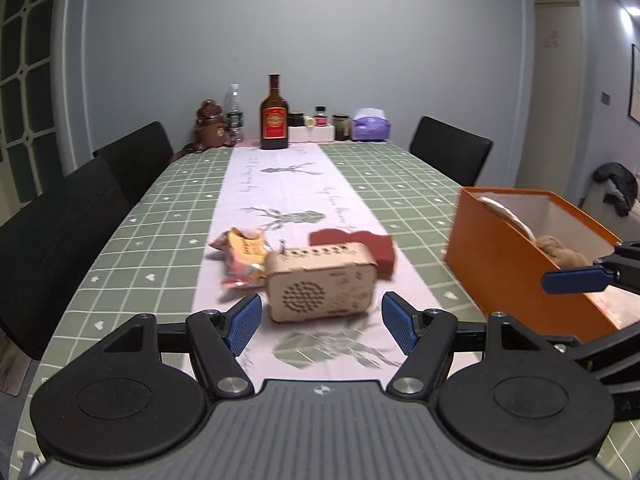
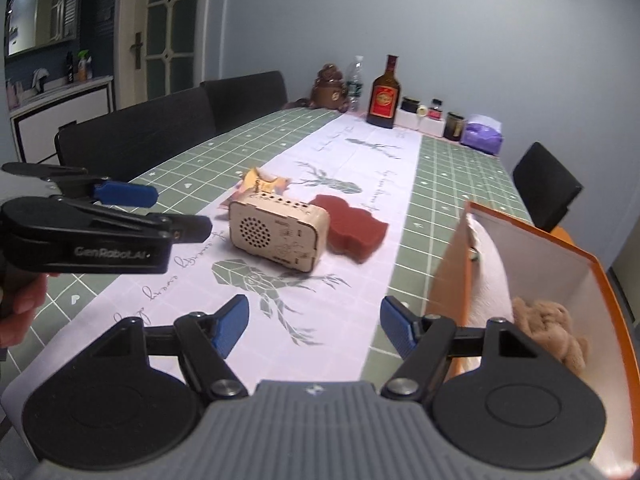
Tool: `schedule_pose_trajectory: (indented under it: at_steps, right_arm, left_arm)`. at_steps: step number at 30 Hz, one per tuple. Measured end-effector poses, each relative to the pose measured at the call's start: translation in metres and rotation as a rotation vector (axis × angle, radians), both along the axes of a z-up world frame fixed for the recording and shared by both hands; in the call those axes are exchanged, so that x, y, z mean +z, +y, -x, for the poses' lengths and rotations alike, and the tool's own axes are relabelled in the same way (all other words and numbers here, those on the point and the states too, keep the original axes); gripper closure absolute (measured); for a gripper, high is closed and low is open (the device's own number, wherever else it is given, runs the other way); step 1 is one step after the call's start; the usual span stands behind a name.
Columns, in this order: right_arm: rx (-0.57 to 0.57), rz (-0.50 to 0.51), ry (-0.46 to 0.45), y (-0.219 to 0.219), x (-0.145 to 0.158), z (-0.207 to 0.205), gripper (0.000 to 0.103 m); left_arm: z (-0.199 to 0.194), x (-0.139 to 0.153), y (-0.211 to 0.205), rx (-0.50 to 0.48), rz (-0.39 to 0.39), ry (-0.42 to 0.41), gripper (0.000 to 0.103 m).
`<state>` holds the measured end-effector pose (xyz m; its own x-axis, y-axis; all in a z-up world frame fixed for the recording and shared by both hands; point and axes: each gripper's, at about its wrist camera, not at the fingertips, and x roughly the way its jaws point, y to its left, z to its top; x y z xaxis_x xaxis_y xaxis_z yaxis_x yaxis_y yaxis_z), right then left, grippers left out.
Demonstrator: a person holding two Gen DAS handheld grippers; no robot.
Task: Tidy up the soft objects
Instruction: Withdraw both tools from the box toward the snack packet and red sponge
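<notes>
A dark red sponge (image 1: 360,250) lies on the white table runner behind a wooden speaker box (image 1: 322,282); a crumpled snack bag (image 1: 242,256) lies to the box's left. An orange box (image 1: 516,264) at the right holds a tan plush toy (image 2: 548,330) and a white soft item (image 2: 490,276). My left gripper (image 1: 320,326) is open and empty, just in front of the speaker box. My right gripper (image 2: 314,328) is open and empty, low over the runner beside the orange box (image 2: 448,276). The sponge (image 2: 352,230), speaker box (image 2: 278,236) and snack bag (image 2: 264,182) show ahead of it.
A liquor bottle (image 1: 274,116), water bottle (image 1: 234,112), brown figurine (image 1: 210,124), jars and a purple tissue pack (image 1: 370,126) stand at the far table end. Black chairs (image 1: 100,188) line the left side; one chair (image 1: 452,148) stands at the far right.
</notes>
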<state>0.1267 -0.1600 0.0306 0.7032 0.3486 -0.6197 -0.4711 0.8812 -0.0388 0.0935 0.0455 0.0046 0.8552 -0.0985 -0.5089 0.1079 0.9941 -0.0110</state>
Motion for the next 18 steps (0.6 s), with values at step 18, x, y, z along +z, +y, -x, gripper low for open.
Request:
schedule_pose_trajectory:
  at_steps: [18]
  right_arm:
    - [0.038,0.026,0.111,0.037,0.026,-0.121,0.031]
  left_arm:
    - [-0.095,0.025,0.027,0.046,0.077,0.112,0.022]
